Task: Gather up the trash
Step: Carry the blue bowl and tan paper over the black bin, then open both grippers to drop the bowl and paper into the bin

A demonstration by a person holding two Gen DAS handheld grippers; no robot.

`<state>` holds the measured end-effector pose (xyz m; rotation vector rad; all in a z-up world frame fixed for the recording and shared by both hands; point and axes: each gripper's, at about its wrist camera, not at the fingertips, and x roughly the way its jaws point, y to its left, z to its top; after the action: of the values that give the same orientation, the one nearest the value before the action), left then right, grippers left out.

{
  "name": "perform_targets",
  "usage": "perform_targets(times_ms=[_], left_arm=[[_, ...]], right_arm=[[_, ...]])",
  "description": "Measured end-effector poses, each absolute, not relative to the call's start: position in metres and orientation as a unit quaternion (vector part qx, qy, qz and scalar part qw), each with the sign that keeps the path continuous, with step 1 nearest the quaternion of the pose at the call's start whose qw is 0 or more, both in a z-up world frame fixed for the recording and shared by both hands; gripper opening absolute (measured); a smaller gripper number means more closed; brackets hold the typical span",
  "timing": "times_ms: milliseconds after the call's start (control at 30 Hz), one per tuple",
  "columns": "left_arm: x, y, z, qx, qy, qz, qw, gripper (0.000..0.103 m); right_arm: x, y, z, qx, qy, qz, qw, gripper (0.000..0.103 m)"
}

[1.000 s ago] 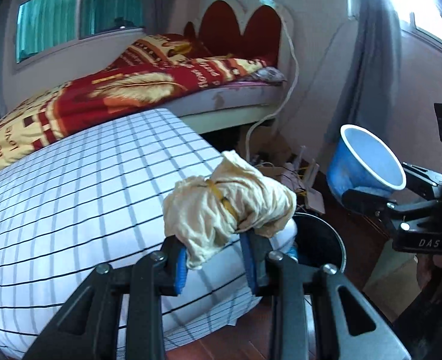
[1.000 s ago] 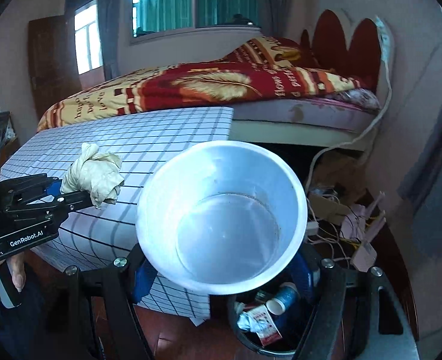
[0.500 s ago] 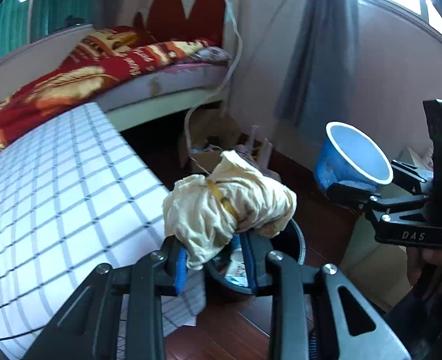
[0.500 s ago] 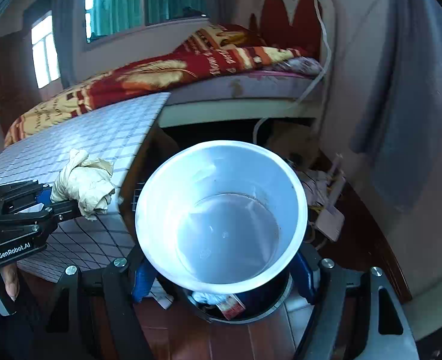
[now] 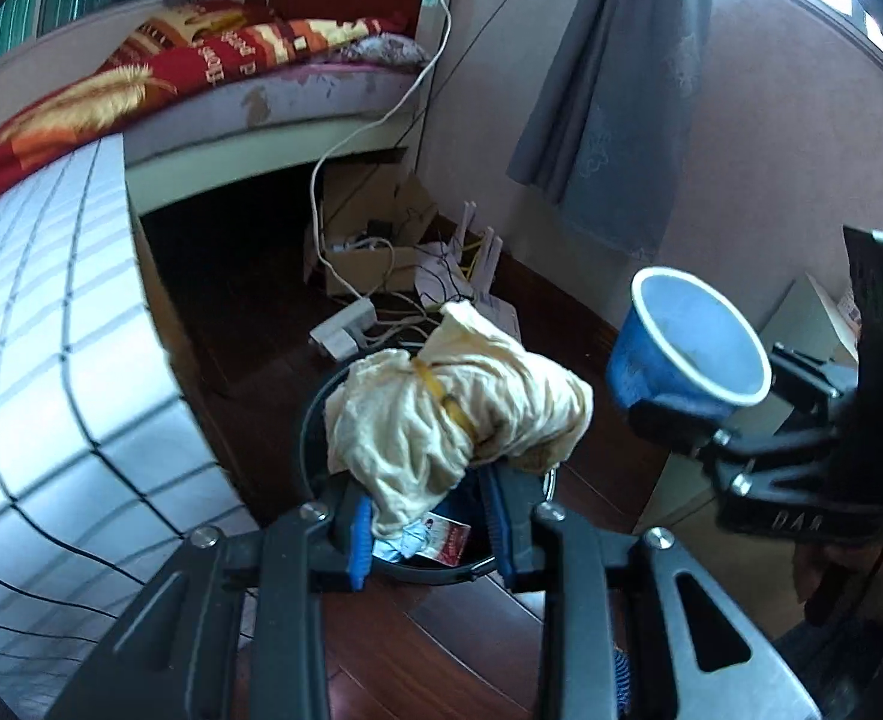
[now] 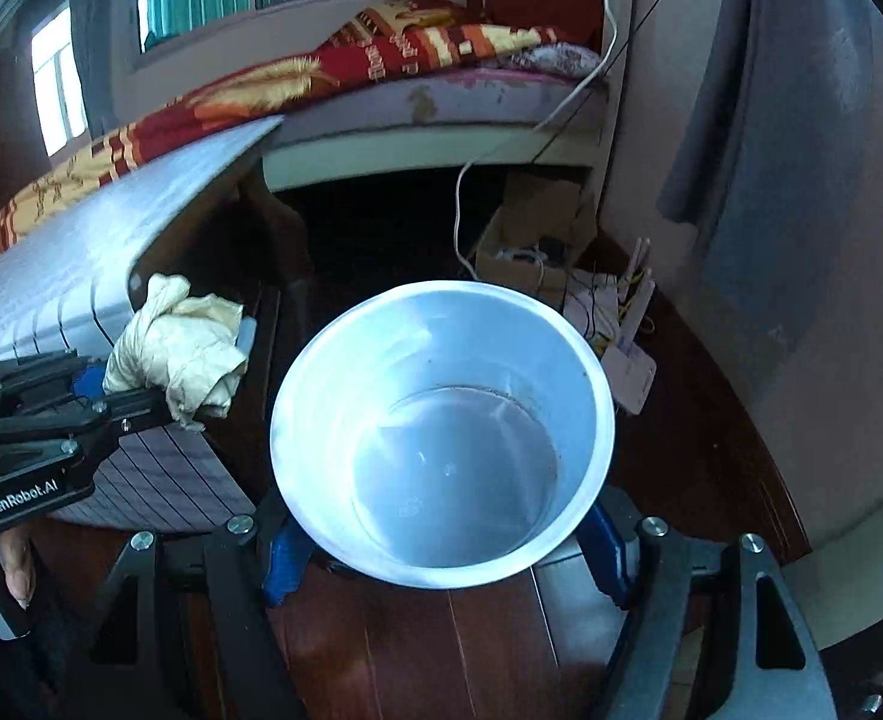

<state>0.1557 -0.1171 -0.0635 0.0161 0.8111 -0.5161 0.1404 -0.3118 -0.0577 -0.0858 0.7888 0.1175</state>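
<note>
The left gripper (image 5: 429, 534) pinches a crumpled cream cloth bundle tied with a rubber band (image 5: 453, 420) directly above the round black trash bin (image 5: 315, 414) on the wooden floor. The right gripper (image 6: 441, 552) clamps a blue paper cup (image 6: 441, 450) beside it. Best to lower slightly, then spread the fingers so the bundle drops inside the rim.

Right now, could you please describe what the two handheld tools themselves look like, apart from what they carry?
Both are matte black two-finger frames with triangular cut-outs, silver screws and blue ribbed pads. The left tool reads "GenRobot.AI" in white; the right tool shows "DAS" and a small green light. A bare hand grips the left one's handle. No cables visible.
</note>
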Motion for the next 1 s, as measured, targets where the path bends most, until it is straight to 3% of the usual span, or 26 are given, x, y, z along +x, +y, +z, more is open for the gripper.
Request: perform_targets(times_ms=[600,633,667,700,733,867,1000], left_arm=[[0.197,-0.130,-0.134,-0.012,0.452,-0.207,0.868,0.035],[0.199,-0.129,-0.137,-0.017,0.452,-0.200,0.869,0.038],[0.200,-0.127,-0.138,-0.023,0.449,-0.194,0.872,0.050],[0.201,-0.126,-0.141,-0.028,0.449,-0.183,0.874,0.060],[0.202,-0.124,-0.146,-0.028,0.459,-0.167,0.872,0.076],[0.197,-0.119,-0.154,-0.015,0.473,-0.153,0.868,0.099],[0.189,-0.114,-0.155,-0.011,0.477,-0.152,0.866,0.101]], right_arm=[[0.213,-0.307,-0.134,-0.117,0.454,0.128,0.874,0.076],[0.217,-0.305,-0.139,-0.129,0.453,0.135,0.872,0.076],[0.221,-0.302,-0.144,-0.141,0.453,0.143,0.869,0.077],[0.226,-0.300,-0.152,-0.153,0.461,0.147,0.862,0.093],[0.229,-0.301,-0.160,-0.168,0.474,0.134,0.854,0.103],[0.223,-0.313,-0.169,-0.191,0.471,0.122,0.853,0.103],[0.221,-0.310,-0.170,-0.201,0.469,0.119,0.852,0.103]])
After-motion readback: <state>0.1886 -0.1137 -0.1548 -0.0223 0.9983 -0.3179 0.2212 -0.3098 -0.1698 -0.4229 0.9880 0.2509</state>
